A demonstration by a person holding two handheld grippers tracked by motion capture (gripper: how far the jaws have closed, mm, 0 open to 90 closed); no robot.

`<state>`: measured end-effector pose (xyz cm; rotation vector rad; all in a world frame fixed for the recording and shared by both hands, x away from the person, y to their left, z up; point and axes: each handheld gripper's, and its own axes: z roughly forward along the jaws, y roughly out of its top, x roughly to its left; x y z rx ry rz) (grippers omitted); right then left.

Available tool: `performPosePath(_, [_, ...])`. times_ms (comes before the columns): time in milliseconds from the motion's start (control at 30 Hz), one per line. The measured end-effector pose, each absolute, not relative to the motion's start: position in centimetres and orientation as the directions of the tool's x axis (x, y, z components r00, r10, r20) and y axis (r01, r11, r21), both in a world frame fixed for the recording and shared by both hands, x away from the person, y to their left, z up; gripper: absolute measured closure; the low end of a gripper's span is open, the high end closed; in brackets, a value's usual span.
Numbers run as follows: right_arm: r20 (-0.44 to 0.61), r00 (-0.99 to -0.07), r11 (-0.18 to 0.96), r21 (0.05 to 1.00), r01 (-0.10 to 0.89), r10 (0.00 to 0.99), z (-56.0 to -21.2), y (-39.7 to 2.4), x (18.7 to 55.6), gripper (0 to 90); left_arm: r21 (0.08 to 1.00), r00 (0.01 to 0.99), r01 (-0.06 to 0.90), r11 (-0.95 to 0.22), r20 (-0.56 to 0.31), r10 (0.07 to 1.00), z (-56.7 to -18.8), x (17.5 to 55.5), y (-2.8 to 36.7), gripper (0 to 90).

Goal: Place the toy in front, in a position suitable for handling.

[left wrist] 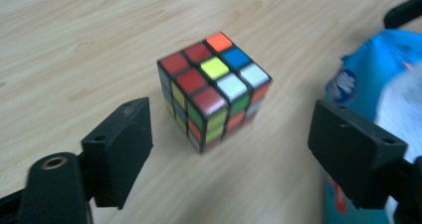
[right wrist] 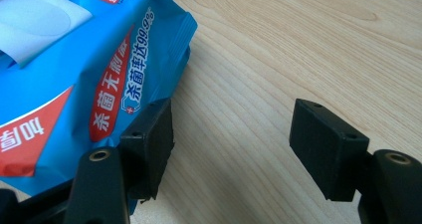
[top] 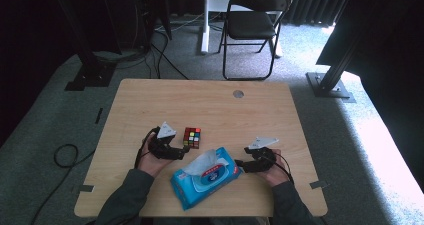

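The cube (left wrist: 214,90) sits on the table (top: 210,105) a little left of the middle, nearer the front edge than the back. It lies straight ahead of the left gripper (left wrist: 229,154), just beyond the tips of its jaws and centred on the gap between them, turned so that one upright corner faces the gripper. Being a cube it has no long axis; the jaws would meet it on a diagonal unless the hand turns. Those jaws stand spread wider than the cube, with nothing between them and touching nothing.

The left gripper (top: 167,146) is much the nearer to it; seen from above, the cube (top: 192,137) is just beside its tip.

The wipes pack (top: 206,177) lies toward the front edge, between the two hands. The right gripper (top: 245,164) rests at the pack's right end, jaws apart; its one jaw lies against the side of the wipes pack (right wrist: 74,79), the other stands clear over bare wood, so it pinches nothing.
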<state>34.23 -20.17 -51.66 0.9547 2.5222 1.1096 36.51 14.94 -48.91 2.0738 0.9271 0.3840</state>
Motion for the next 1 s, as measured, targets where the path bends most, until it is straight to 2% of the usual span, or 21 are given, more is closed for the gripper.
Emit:
performPosePath(367, [0.053, -0.762, 0.504, 0.72, 0.477, 0.646, -51.7, -20.2, 34.3, 33.3, 0.754, 0.672, 0.512, -0.412, -0.052, 0.739, -50.3, 39.2, 12.9, 10.0])
performPosePath(733, [0.049, -0.766, 0.515, 0.712, 0.477, 0.641, -52.0, -20.1, 34.4, 33.3, 0.715, 0.758, 0.463, -0.524, -0.013, 0.652, -51.3, 41.0, 13.2, 10.4])
performPosePath(1000, [0.051, -0.764, 0.516, 0.708, 0.482, 0.643, -52.1, -20.2, 34.5, 33.1, 0.714, 0.777, 0.441, -0.543, -0.002, 0.629, -51.5, 41.6, 12.6, 11.2])
